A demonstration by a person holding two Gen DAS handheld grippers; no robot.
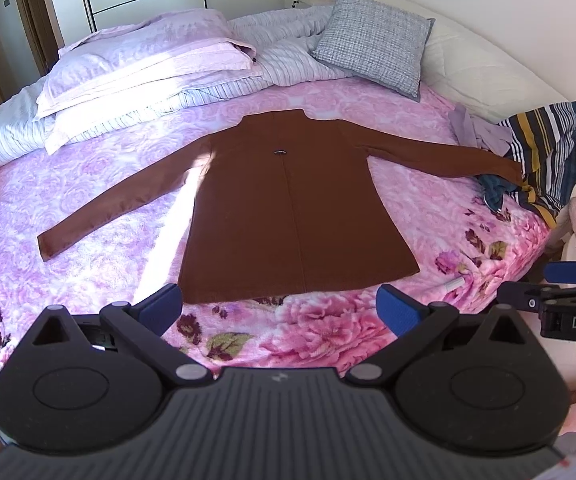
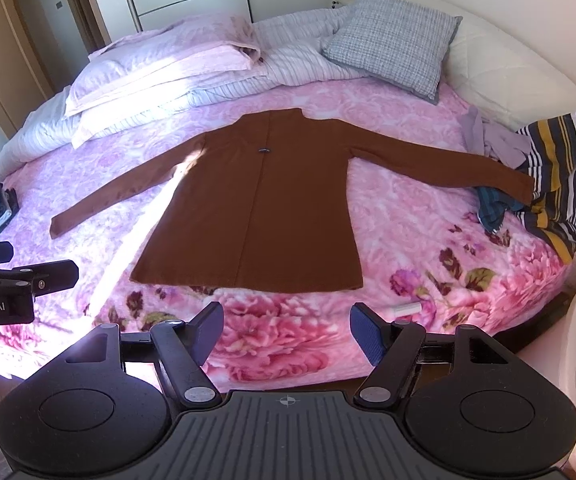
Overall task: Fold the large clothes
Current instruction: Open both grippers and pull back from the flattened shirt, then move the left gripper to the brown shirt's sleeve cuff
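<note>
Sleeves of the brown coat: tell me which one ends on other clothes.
The sleeve pointing toward the headboard side: its cuff rests on the striped garment. The other sleeve lies wholly on the pink floral blanket.

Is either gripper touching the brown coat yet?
Apart. Both wrist views show the open left gripper and right gripper short of the brown coat, blanket between.

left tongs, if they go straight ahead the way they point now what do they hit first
Most likely the near hem of the brown coat, spread flat on the floral blanket. The left tongs are open and empty just short of it, though their height above the bed is hard to judge.
</note>
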